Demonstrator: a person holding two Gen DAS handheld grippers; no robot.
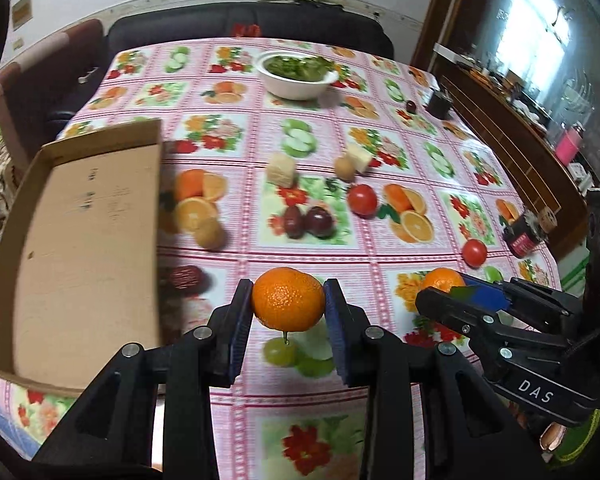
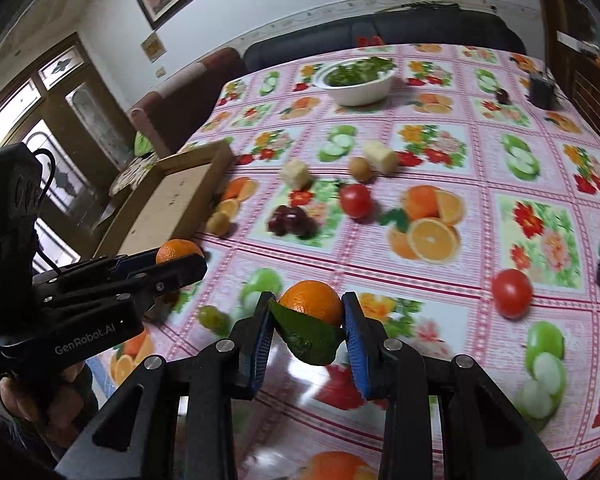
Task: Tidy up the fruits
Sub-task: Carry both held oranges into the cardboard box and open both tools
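Observation:
My left gripper (image 1: 288, 304) is shut on a plain orange (image 1: 288, 300) and holds it above the fruit-print tablecloth, right of the cardboard tray (image 1: 84, 248). My right gripper (image 2: 306, 312) is shut on a second orange (image 2: 312, 302) with a green leaf (image 2: 308, 338), also held above the cloth. In the left wrist view the right gripper (image 1: 456, 294) is at the right with its orange (image 1: 442, 280). In the right wrist view the left gripper (image 2: 180, 260) is at the left, by the tray (image 2: 168, 208). Loose on the table lie two tomatoes (image 1: 362, 199), (image 1: 474, 252), two dark plums (image 1: 308, 222), a kiwi (image 1: 210, 234) and a red date (image 1: 186, 277).
A white bowl of greens (image 1: 298, 74) stands at the far side. Two pale cut chunks (image 1: 282, 169), (image 1: 358, 156) and a small brown fruit (image 1: 345, 167) lie mid-table. A dark can (image 1: 524, 234) sits near the right edge, a black cup (image 1: 438, 102) far right. A sofa is behind the table.

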